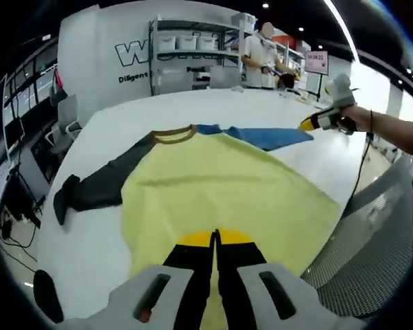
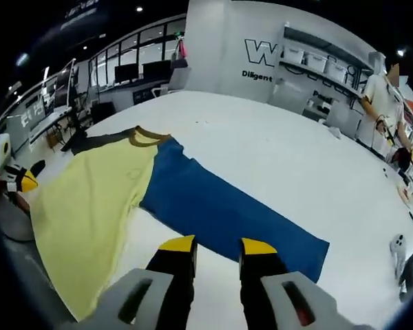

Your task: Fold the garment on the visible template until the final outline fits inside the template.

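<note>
While the garment (image 2: pixel 96 199) lies flat on the white worktop (image 2: pixel 275 158), its blue sleeve (image 2: pixel 220 213) runs straight out just ahead of my right claw (image 2: pixel 217 247), jaws parted and empty. My left claw (image 1: pixel 215 240), pinched nearly closed, sits over the yellow hem; whether it grips cloth, I cannot tell.

The left gripper view sits low at the hem of the garment (image 1: pixel 213 185), facing its collar, close in. The right gripper view looks from beside the blue sleeve (image 2: pixel 227 206), across the white worktop (image 2: pixel 275 151). Both share the garment.
</note>
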A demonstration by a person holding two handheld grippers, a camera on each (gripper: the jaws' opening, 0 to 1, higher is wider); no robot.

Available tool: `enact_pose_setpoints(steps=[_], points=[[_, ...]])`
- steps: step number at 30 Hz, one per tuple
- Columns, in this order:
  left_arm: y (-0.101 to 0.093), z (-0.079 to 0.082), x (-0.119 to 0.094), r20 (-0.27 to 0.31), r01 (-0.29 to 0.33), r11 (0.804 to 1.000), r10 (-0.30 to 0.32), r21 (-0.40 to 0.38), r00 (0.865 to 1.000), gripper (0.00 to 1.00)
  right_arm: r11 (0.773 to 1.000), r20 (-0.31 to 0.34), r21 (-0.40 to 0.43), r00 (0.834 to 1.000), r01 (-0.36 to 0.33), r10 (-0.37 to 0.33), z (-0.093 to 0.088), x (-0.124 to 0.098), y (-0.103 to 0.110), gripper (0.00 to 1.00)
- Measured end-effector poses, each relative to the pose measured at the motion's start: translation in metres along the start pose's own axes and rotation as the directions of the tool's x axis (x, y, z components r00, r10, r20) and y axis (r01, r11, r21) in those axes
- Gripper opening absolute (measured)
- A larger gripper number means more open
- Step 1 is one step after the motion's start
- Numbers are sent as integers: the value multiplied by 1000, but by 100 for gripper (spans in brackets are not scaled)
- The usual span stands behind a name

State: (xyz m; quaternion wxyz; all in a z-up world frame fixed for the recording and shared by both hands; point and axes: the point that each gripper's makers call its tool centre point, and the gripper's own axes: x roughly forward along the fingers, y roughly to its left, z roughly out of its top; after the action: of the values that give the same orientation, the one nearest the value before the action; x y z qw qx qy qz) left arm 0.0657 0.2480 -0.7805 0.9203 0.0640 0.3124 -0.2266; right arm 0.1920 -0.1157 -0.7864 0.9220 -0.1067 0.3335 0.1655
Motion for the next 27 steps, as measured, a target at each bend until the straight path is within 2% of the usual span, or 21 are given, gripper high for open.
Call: enact_pose_setpoints(steps=[4, 10, 12, 14, 16, 19, 20, 22, 27], points=[[-4, 4, 0, 13, 6, 1000, -6, 13, 1000, 0, 1000, 0, 21, 1000, -14, 14, 0, 1, -4, 19], [-19, 11, 2, 29, 34, 999, -34, 32, 999, 0, 1000, -15, 8, 1000, 20, -20, -6, 4, -19, 20], [-21, 13, 4, 39, 25, 999, -25, 23, 999, 0, 998, -17, 25, 999, 51, -51, -10, 5, -29, 20], [-30, 15, 5, 46, 52, 998, -53, 24, 998, 0, 996, -15, 50, 997, 74, -73, -13, 5, -36, 20], [-34, 17, 7, 56, 58, 998, -59, 24, 997, 0, 992, -7, 39, 993, 117, -116, -15, 6, -49, 21], [-44, 20, 10, 63, 80, 996, -83, 42, 995, 0, 986, -3, 84, 990, 142, -143, -18, 10, -65, 21], [-46, 20, 10, 63, 82, 996, -84, 42, 994, 0, 984, 5, 77, 987, 159, -160, -19, 10, -72, 20], [-51, 21, 10, 73, 82, 995, -86, 50, 994, 0, 975, -17, 57, 976, 216, -216, -27, 12, -88, 20], [-58, 21, 8, 79, 101, 993, -105, 58, 991, 0, 968, -55, 66, 970, 241, -238, -43, 15, -105, 20]])
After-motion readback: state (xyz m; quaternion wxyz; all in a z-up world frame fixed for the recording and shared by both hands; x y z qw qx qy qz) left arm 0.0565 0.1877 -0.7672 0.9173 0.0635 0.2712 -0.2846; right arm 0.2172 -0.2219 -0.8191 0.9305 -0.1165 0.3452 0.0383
